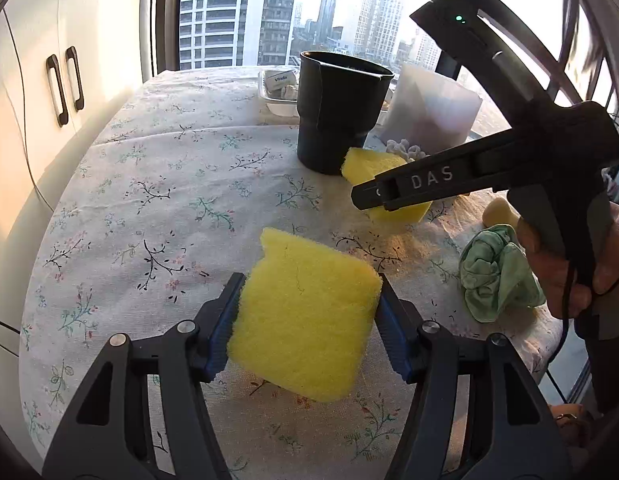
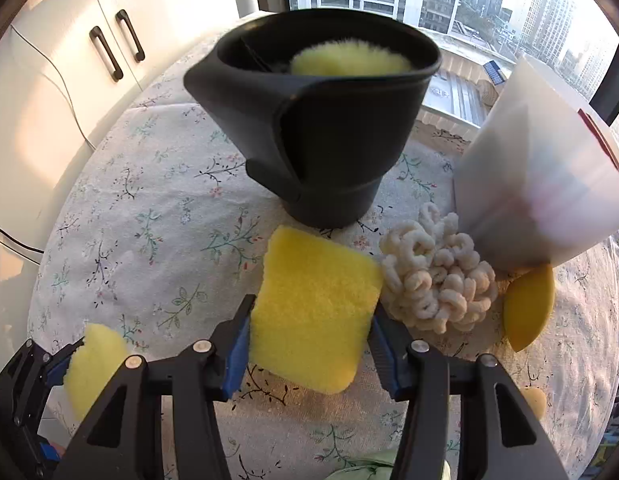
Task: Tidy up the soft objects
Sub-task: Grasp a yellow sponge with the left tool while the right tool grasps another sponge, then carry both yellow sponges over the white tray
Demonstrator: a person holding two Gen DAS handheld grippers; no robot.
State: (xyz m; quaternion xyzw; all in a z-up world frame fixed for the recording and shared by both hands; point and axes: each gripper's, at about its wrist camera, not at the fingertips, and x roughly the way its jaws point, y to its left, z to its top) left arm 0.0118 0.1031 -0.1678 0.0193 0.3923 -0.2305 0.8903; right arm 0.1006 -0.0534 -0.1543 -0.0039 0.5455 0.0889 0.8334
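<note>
While both claws work the same floral tablecloth (image 1: 157, 168), notes run left to right.

Left gripper (image 1: 307, 312): clenched on a yellow sponge (image 1: 305, 316), pads pressing its two side edges; the sponge is lifted clear of the cloth.
Held sponge, axis: long side runs 12 to 6 along the fingers; coarse scouring face up, corners rounded, a notch at its 11 o'clock corner.
Black bucket (image 1: 337, 112): at 12 o'clock from the left claw, well apart; smooth, stepped and tapered wall, with a yellow sponge already inside (image 2: 349, 62).
Right gripper (image 2: 309, 326): straddling a second yellow sponge (image 2: 313, 308) lying flat on the cloth; its left pad meets the sponge's edge, the right pad shows a sliver of gap, so I judge the grasp not yet firm.
Key relation: bucket sits at 12 o'clock just beyond this second sponge; right hand is the nearer to it.
Cream looped cloth (image 2: 437, 280): at 2 o'clock from the right claw, chenille curls, just beside the sponge.
Translucent white bin (image 2: 545, 172): at 1 o'clock, frosted plastic.
Green scrunched cloth (image 1: 497, 276): at 3 o'clock from the left claw.
</note>
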